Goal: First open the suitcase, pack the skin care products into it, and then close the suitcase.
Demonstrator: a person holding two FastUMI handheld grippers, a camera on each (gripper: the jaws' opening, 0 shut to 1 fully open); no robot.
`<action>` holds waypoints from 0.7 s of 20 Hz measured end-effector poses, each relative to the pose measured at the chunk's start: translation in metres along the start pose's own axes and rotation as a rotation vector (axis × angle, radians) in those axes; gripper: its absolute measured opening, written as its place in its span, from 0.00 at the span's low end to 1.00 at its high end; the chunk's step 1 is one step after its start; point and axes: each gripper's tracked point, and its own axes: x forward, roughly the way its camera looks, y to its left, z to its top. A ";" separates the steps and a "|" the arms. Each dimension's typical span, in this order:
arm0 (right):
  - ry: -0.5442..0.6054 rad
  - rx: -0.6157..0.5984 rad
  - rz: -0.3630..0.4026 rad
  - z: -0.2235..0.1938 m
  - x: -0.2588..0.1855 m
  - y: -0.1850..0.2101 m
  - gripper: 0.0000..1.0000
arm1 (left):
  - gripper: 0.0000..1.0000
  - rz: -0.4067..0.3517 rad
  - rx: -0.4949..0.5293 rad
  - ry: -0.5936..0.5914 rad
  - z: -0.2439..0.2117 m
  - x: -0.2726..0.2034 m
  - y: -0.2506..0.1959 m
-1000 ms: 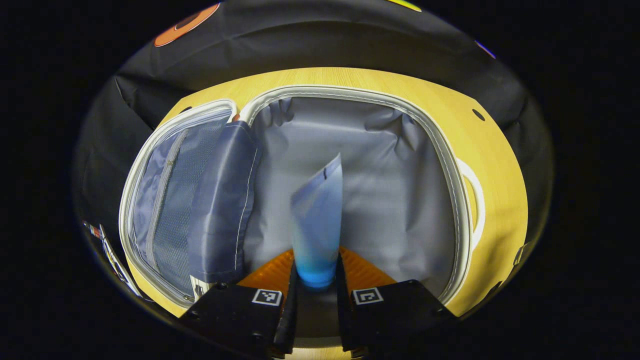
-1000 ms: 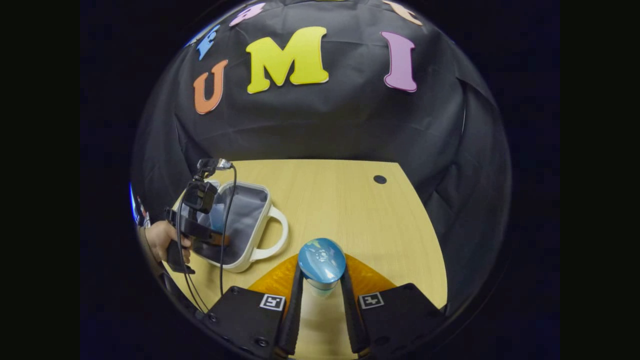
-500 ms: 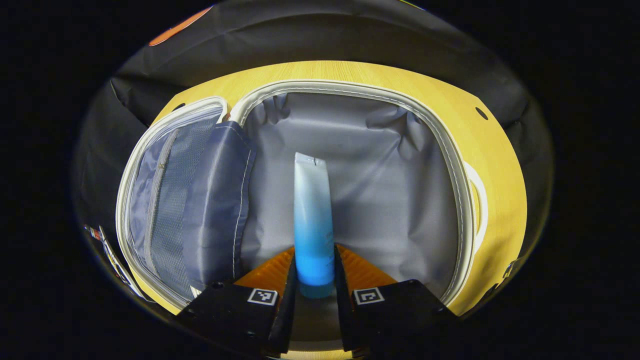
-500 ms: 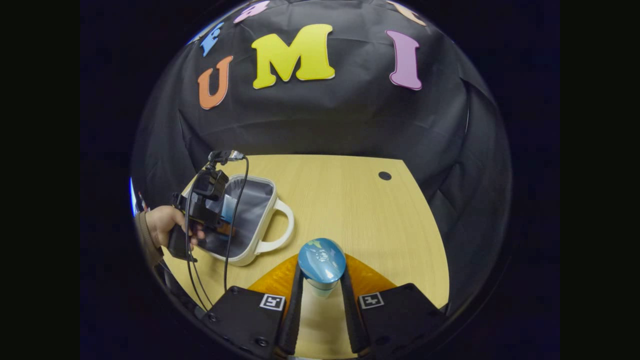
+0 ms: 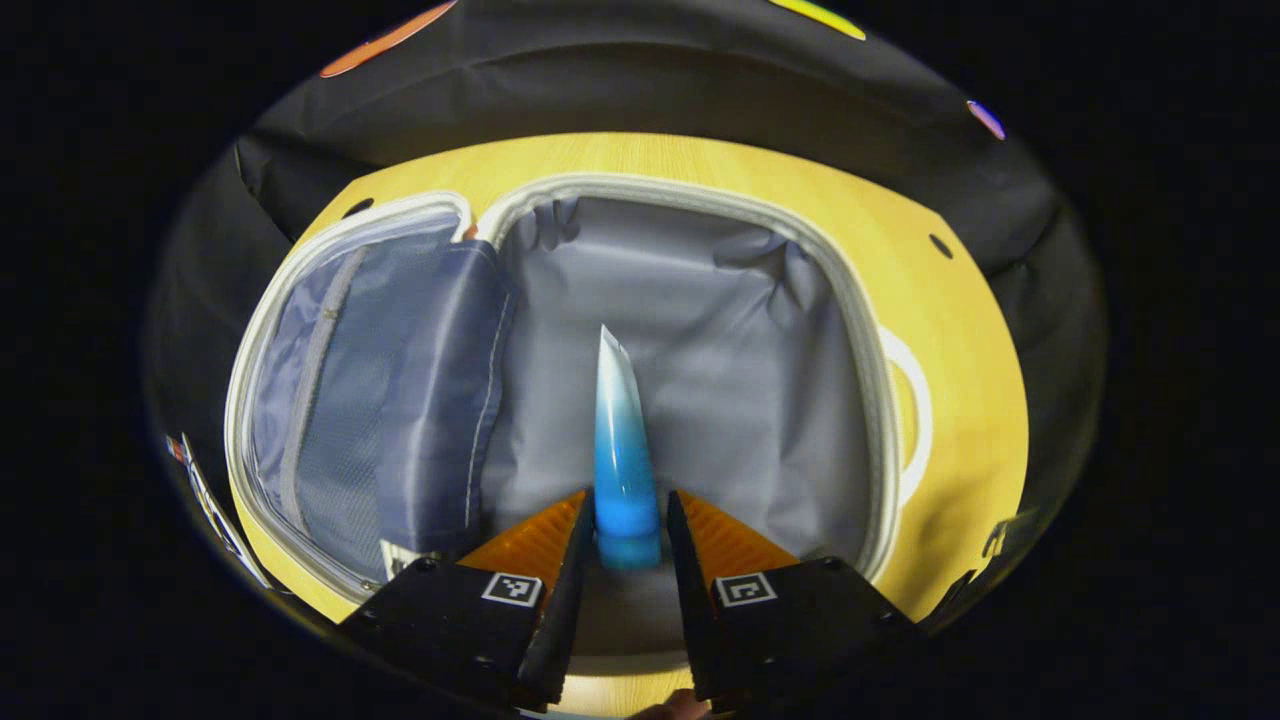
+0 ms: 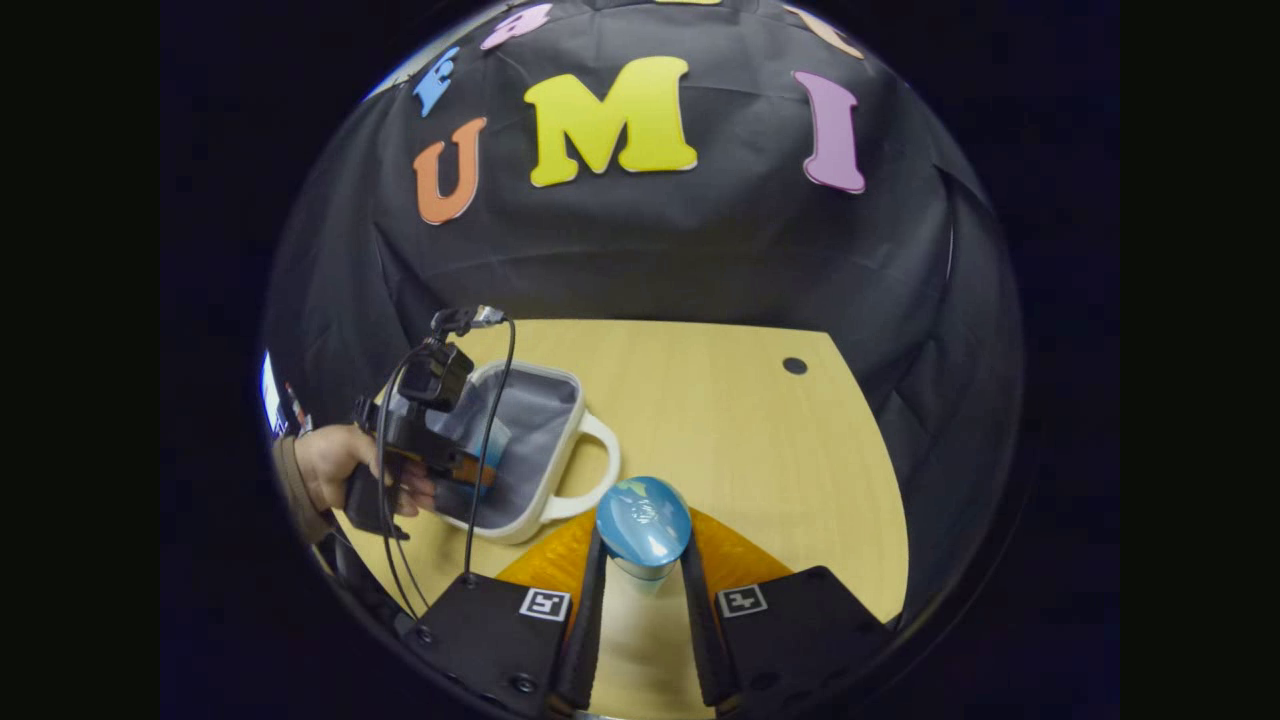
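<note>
Over the open suitcase (image 5: 700, 300) on the bench (image 5: 960, 330), left gripper (image 5: 622, 535) with fingers pinching the capped end of a blue tube (image 5: 620, 450), tip pointing into the grey-lined main half. Seen close in the left gripper view: zipped mesh pocket (image 5: 330, 390) in the lid half at left, a loose grey flap (image 5: 445, 400) folded over the hinge, white handle (image 5: 915, 415) on the far right rim. Tube edge-on, possibly just clear of the lining; hard to tell through the fisheye.

From the right gripper view, farther off: same suitcase (image 6: 530, 440) small at left, the left gripper (image 6: 470, 468) above it, held by a hand (image 6: 335, 470), cable (image 6: 480, 480) trailing down. Right gripper (image 6: 643, 560) well apart from the case, above bare bench (image 6: 760, 460), fingers pressed on a jar with a rounded blue lid (image 6: 643, 520), body below barely visible.
</note>
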 end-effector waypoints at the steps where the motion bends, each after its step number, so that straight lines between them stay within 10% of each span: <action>1: -0.012 -0.003 0.013 0.009 0.006 0.009 0.34 | 0.50 -0.012 0.001 -0.048 0.004 -0.013 -0.001; 5: -0.016 -0.013 0.073 0.040 0.045 0.058 0.36 | 0.82 0.019 0.027 -0.307 0.032 -0.076 0.018; 14: 0.168 -0.053 0.164 -0.008 0.132 0.160 0.37 | 0.92 0.082 0.101 -0.685 0.047 -0.220 0.058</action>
